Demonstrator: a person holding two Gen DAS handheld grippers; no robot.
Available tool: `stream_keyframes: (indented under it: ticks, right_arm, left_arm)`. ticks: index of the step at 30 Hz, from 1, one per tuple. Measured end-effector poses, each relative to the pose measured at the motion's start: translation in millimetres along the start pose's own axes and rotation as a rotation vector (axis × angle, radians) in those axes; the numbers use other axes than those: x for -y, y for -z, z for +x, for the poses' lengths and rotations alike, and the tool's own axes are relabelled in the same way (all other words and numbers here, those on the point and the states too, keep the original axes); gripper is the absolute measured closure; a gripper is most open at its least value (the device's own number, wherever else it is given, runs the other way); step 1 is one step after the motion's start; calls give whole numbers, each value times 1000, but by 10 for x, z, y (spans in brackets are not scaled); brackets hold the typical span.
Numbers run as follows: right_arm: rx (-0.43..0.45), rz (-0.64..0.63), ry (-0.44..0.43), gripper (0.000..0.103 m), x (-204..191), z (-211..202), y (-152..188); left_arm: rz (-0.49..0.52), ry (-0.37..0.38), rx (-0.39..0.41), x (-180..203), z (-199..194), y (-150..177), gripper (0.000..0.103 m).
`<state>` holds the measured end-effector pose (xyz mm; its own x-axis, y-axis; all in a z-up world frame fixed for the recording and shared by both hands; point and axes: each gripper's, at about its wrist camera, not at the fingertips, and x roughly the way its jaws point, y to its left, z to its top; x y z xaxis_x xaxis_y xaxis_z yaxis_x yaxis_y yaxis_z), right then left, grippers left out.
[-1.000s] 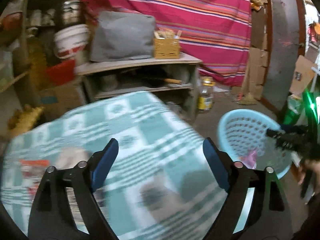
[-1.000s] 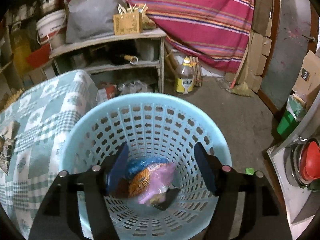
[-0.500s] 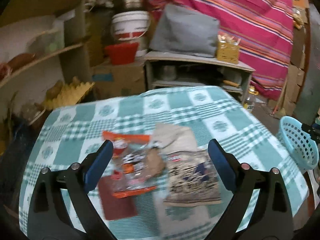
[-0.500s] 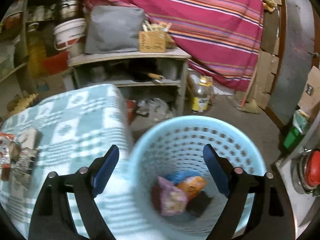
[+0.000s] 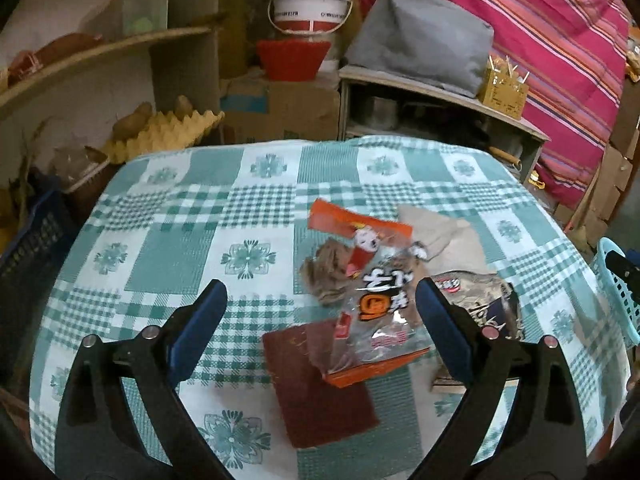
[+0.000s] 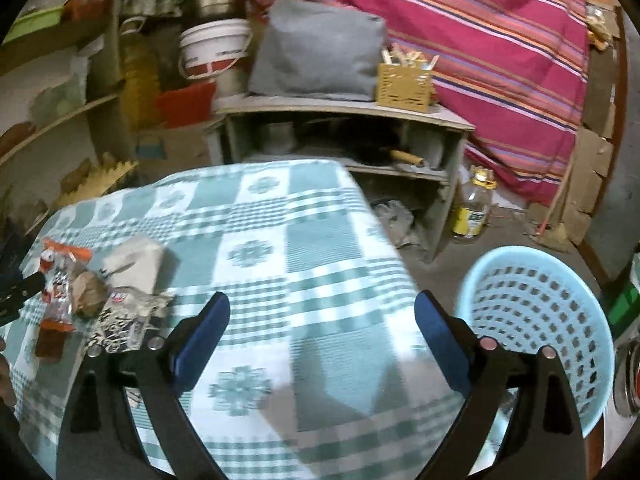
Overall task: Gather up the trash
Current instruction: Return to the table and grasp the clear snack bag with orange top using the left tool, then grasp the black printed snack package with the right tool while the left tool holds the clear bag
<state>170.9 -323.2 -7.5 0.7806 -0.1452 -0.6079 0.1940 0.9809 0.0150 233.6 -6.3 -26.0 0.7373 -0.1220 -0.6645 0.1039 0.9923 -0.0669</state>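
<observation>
The left tool (image 5: 318, 308) hung wide open and empty in the lower middle of its frame, above the checked tabletop (image 5: 168, 216), with the orange-edged clear snack wrapper (image 5: 378, 296) just inside its right finger, a dark red flat piece (image 5: 316, 384) partly beneath that wrapper, and a dark printed packet (image 5: 484, 304) and a beige paper bag (image 5: 444, 236) to the right. The right tool (image 6: 320, 328) was equally wide open, holding nothing, over the tabletop's right part, with the light blue basket (image 6: 536, 320) at lower right of its frame on the floor beside the tabletop
</observation>
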Motion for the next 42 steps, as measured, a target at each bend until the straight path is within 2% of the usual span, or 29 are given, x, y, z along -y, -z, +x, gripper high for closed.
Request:
stream_keyframes:
  ticks: [3, 6, 7, 8, 9, 10, 11, 12, 16, 27, 42]
  right_arm:
    - [-1, -24, -8, 12, -121, 26, -2]
    - [-5, -20, -18, 12, -170, 46, -7]
    - [-8, -16, -20, 12, -178, 54, -7]
    - [-12, -12, -24, 12, -181, 66, -9]
    - [-14, -10, -27, 12, -180, 76, -7]
    - [-19, -6, -33, 12, -186, 84, -1]
    - [-23, -4, -37, 12, -193, 91, -1]
    - [-24, -3, -41, 12, -203, 92, 2]
    - [-22, -18, -49, 12, -281, 64, 27]
    - [-27, -106, -85, 12, -691, 4, 151]
    - [-122, -172, -107, 12, -1208, 218, 336]
  left_arm:
    - [-6, 11, -25, -51, 104, 17, 19]
    - [-12, 53, -50, -56, 180, 17, 31]
    - [-11, 65, -56, -46, 198, 21, 39]
    - [-7, 83, -67, -28, 233, 30, 51]
    - [-4, 97, -77, -11, 258, 38, 59]
    - [-2, 109, -89, 8, 282, 46, 78]
    - [0, 112, -94, 21, 292, 51, 93]
    - [0, 115, -94, 31, 290, 57, 96]
    - [1, 110, -44, 48, 141, 33, 101]
    - [10, 62, 57, -163, -390, 42, 101]
    - [-55, -4, 78, -924, -686, 260, 101]
